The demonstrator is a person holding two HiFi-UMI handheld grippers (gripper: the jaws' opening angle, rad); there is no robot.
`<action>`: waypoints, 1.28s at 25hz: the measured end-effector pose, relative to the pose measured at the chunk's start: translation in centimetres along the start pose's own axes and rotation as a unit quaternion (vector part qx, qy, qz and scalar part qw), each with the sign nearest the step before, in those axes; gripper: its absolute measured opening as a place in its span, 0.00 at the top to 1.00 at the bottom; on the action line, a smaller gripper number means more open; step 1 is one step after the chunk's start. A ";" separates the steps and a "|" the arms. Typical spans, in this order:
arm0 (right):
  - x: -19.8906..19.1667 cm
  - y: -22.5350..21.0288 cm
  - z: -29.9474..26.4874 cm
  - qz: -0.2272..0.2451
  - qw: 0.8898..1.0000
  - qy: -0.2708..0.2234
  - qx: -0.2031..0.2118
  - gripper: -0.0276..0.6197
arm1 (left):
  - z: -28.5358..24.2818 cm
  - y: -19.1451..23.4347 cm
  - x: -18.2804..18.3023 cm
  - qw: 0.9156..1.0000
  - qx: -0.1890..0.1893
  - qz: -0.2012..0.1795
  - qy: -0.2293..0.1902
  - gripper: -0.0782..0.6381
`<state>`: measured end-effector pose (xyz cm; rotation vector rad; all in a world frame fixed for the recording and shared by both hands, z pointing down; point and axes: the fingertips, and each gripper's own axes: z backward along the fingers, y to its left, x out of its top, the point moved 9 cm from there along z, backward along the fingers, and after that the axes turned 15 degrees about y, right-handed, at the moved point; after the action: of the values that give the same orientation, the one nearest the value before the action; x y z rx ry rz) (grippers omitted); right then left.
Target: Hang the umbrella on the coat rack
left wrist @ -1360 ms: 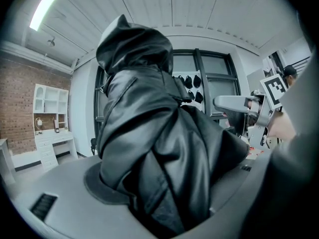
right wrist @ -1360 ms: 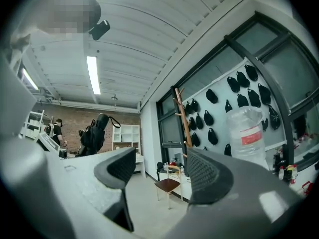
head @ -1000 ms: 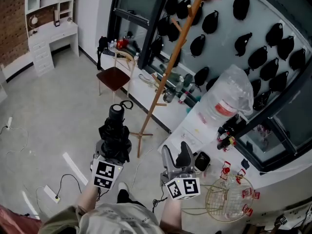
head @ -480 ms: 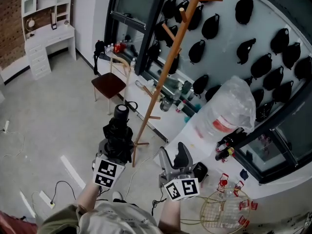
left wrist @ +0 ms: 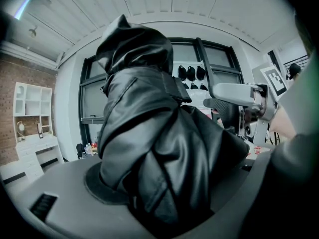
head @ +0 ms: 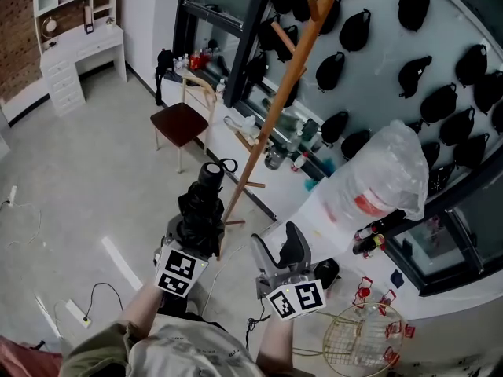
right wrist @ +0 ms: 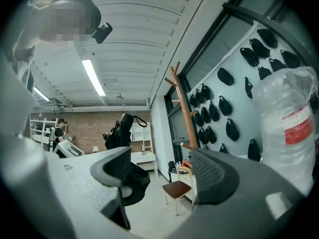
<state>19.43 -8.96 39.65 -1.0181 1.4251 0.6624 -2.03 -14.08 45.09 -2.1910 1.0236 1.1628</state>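
My left gripper (head: 195, 228) is shut on a folded black umbrella (head: 201, 210), held upright with its handle and wrist loop (head: 226, 165) on top. In the left gripper view the umbrella's black fabric (left wrist: 154, 148) fills the space between the jaws. The wooden coat rack (head: 277, 108) stands just right of the umbrella, its pole leaning up to pegs at the top; it also shows in the right gripper view (right wrist: 183, 111). My right gripper (head: 280, 248) is beside the left one, jaws opening, nothing between them (right wrist: 164, 171). The umbrella (right wrist: 119, 131) appears there at left.
A wooden chair (head: 182, 122) stands beyond the rack by the window wall. A white counter (head: 314, 210) at right carries a large plastic-wrapped bottle (head: 376, 181) and small items. A wire basket (head: 365, 332) sits at lower right. Cables and a power strip (head: 78, 311) lie on the floor.
Both grippers moved forward toward the coat rack, the umbrella coming closer to its pole. The right gripper's jaws have spread a little wider.
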 end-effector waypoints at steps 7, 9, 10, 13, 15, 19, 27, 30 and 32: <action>0.5 -0.1 -4.7 -0.003 0.999 0.004 0.052 0.38 | -4.1 1.8 0.7 0.999 -0.036 -0.023 0.004 0.43; 0.7 0.0 -6.4 -0.008 0.997 0.004 0.083 0.37 | -5.2 2.2 0.9 0.998 -0.052 -0.031 0.001 0.43; 0.7 0.1 -7.3 -0.011 0.995 0.006 0.101 0.37 | -5.7 2.3 1.1 0.998 -0.060 -0.036 -0.003 0.43; 0.7 0.7 -10.2 -0.011 0.987 0.020 0.159 0.28 | -6.9 2.9 1.5 0.995 -0.087 -0.056 -0.010 0.43; 0.7 1.3 -12.1 -0.006 0.982 0.032 0.187 0.27 | -7.5 3.4 1.7 0.992 -0.106 -0.072 -0.011 0.43; 0.4 1.9 -15.4 0.008 0.979 0.049 0.199 0.27 | -8.6 4.3 1.7 0.985 -0.138 -0.105 -0.014 0.43; -0.3 2.4 -19.1 0.039 0.984 0.073 0.160 0.51 | -10.3 6.2 1.1 0.972 -0.192 -0.133 -0.013 0.43; -0.1 2.7 -20.0 0.050 0.985 0.079 0.142 0.57 | -10.9 7.2 1.2 0.969 -0.204 -0.136 -0.016 0.42; 0.1 2.8 -20.3 0.056 0.987 0.083 0.130 0.59 | -11.4 7.5 1.3 0.968 -0.208 -0.142 -0.020 0.41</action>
<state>7.28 -25.35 41.86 -0.8062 1.6751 0.4657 -1.74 -26.96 49.74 -2.5130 0.4505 1.3706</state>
